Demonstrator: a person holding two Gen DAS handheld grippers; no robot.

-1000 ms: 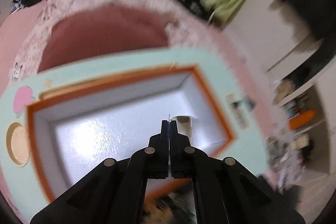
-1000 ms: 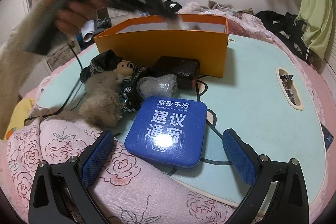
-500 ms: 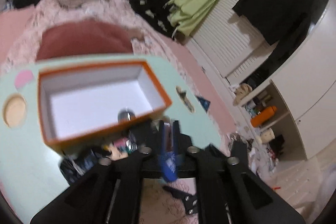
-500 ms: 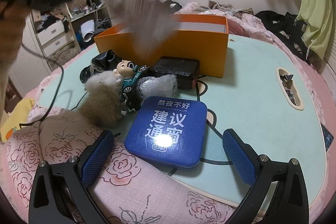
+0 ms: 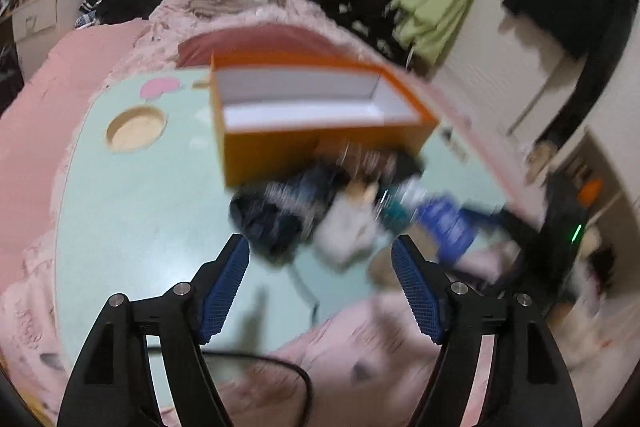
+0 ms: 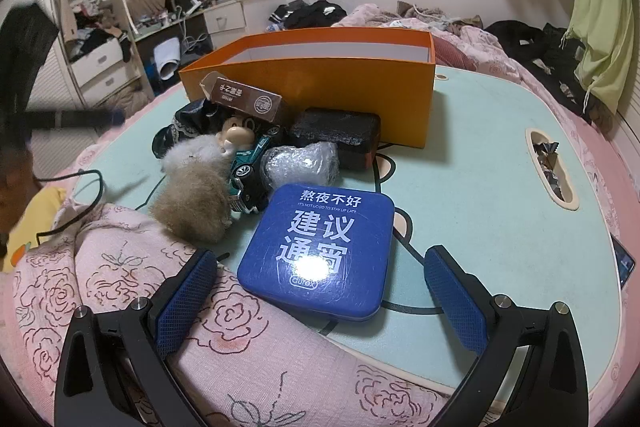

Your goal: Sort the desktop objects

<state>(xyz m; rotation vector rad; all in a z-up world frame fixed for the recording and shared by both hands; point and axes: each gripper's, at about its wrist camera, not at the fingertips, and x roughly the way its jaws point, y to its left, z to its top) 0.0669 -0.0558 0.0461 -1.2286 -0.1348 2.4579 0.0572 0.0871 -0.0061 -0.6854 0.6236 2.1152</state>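
I am holding the right gripper [image 6: 320,291] wide open and empty, its pads flanking the blue tin [image 6: 318,247] that is lying flat just ahead, so a squeeze looks feasible. Beyond the tin, the toy car [image 6: 250,167], fur ball [image 6: 192,203] and black block [image 6: 336,135] are crowding against the orange box [image 6: 320,79], which I judge is the sorting bin. I am keeping the left gripper [image 5: 320,263] equally wide open and empty, facing the blurred pile [image 5: 348,203] ahead of it.

Black left gripper [image 5: 320,259], seemingly blue ribbed pads [image 5: 226,285], silver screws
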